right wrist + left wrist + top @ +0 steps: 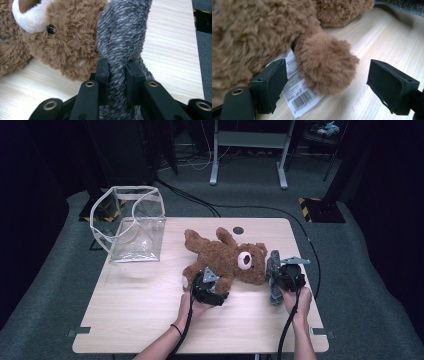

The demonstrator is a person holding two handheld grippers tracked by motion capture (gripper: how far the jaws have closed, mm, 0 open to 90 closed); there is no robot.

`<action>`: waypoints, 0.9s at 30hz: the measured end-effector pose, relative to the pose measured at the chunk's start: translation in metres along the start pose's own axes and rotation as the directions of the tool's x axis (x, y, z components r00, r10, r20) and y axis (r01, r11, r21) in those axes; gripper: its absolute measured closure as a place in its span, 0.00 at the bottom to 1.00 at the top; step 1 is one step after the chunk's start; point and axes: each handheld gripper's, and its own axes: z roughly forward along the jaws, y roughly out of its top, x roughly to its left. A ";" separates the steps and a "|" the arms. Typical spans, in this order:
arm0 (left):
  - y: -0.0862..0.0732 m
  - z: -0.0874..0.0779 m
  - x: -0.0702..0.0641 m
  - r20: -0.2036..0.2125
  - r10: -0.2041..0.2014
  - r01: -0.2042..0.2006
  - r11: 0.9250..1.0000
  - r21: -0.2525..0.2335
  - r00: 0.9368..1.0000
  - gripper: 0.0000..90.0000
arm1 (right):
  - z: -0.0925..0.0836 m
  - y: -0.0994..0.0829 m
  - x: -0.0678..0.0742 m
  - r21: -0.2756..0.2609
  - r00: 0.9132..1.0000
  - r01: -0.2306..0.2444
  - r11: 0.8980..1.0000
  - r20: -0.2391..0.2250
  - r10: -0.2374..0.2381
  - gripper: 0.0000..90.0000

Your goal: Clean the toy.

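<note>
Right gripper view has the right gripper pinching a grey knitted cloth beside the teddy bear on the table, seemingly steadying it, while the left gripper's jaws stand spread around the bear's tail.

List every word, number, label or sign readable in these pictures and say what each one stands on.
White sewn-in tag on the brown plush teddy bear, beside the left gripper: lines of small print above a barcode, all too blurred to read.
Black-and-yellow hazard stripes on a dark block on the floor: a warning marking, no words.
Nothing else bears readable text.
</note>
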 end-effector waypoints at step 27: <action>0.024 -0.008 0.006 -0.072 0.066 -0.071 0.994 -0.077 0.995 0.85 | -0.003 0.002 0.001 -0.013 1.000 0.007 1.000 0.002 -0.006 0.84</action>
